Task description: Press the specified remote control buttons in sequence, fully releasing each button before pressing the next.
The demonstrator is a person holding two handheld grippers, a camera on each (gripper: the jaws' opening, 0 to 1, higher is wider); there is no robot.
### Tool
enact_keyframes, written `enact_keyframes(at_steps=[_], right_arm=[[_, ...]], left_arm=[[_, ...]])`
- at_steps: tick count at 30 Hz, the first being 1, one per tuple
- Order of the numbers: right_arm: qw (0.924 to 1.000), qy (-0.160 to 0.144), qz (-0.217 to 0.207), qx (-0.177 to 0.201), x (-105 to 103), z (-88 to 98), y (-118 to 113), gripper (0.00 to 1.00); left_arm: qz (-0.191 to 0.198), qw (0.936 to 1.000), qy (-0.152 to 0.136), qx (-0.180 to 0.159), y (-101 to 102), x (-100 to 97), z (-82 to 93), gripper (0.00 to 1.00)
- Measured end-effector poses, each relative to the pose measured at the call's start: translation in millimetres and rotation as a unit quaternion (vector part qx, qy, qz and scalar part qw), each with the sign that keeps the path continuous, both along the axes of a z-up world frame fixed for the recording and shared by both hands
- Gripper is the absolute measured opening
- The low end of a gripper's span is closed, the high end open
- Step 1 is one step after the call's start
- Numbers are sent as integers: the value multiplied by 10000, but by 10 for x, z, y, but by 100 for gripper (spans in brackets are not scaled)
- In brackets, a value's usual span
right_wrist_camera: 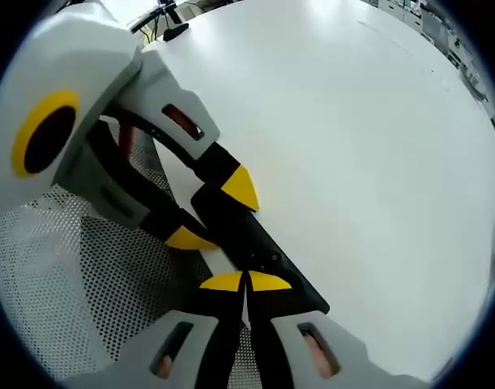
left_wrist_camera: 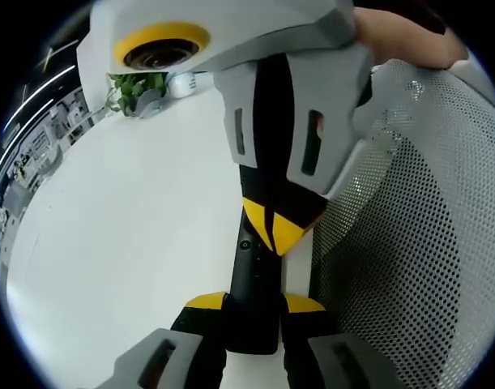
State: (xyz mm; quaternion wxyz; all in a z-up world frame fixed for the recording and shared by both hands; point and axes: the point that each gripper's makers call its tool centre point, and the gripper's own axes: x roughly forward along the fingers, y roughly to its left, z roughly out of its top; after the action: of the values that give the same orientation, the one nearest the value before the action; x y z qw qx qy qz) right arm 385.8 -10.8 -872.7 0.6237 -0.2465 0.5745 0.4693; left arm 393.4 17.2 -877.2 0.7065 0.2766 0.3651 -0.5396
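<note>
Left gripper (left_wrist_camera: 251,312) fingers clamp the remote (left_wrist_camera: 253,292); right gripper (right_wrist_camera: 245,281) seemingly presses it.

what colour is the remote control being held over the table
Black, clearest in the left gripper view: the remote control sits between the left gripper's yellow-tipped jaws.

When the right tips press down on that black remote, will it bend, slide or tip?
Probably stiff: the remote looks like a straight, slim bar. Sliding seems unlikely, since the left gripper clamps one end. It may pivot slightly where the right gripper presses beyond that grip.
</note>
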Motion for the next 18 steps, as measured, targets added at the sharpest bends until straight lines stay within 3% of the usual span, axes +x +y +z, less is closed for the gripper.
enact_keyframes(at_steps=[18], right_arm=[[10000,-38,41,0,-6,8,1,0]], left_arm=[[1,10000,-2,-8,-2,1,0,25]])
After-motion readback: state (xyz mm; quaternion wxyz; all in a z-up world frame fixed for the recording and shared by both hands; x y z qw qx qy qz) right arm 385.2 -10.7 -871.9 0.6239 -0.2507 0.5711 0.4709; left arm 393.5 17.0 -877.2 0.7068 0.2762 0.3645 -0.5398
